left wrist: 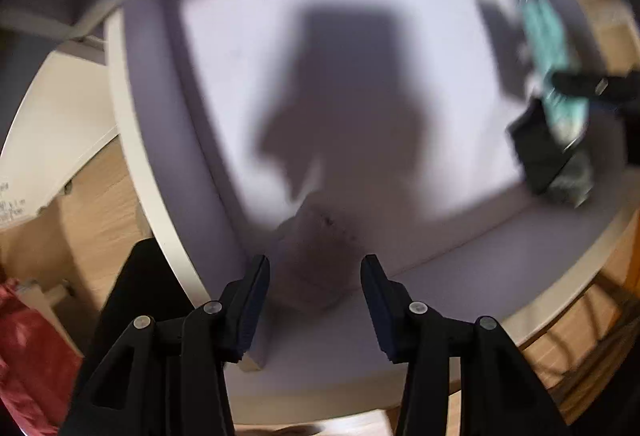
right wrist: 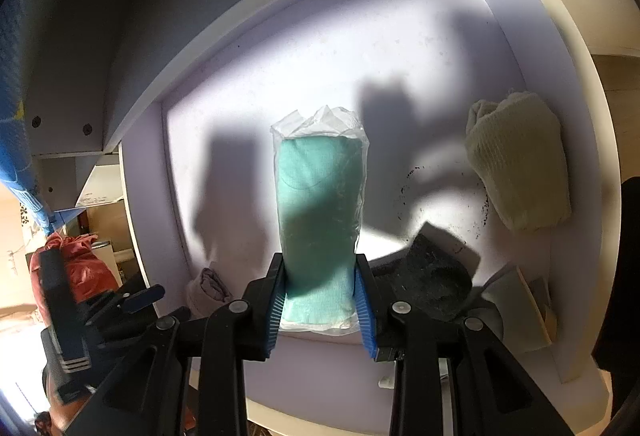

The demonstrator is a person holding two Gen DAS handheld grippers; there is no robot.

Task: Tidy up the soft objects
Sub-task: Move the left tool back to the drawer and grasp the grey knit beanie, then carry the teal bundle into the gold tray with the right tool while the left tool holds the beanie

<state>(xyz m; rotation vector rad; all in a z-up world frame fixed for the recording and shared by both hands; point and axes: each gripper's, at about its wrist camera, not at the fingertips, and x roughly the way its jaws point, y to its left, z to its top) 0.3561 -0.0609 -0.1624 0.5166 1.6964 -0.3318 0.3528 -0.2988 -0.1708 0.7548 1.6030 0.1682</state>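
While the right hand-held gripper (right wrist: 320, 300) pinches a teal cloth (right wrist: 318, 203) sealed in a clear bag, its blue-padded jaws press on the lower end of the packet, which stands up and away from the camera over a white drawer (right wrist: 404, 35).

Drawer contents, right wrist view:
- cream knit roll (right wrist: 518, 161), lying near the right wall, well apart from the packet.
- dark grey cloth (right wrist: 430, 276), lying flat just right of the gripper, partly behind its right jaw.
- mauve roll (right wrist: 208, 292), at the lower left corner, just beside the drawer's left wall.
- scattered dark specks on the drawer floor between the packet and the cream roll.

The left hand-held gripper (left wrist: 315, 300) stands spread, nothing between its pads; it points down into the drawer (left wrist: 400, 15), above the mauve roll (left wrist: 320, 256), which lies blurred in shadow. Whether the pads touch it cannot be told.

Outside the drawer, a red bag (right wrist: 82, 268) sits at the left.
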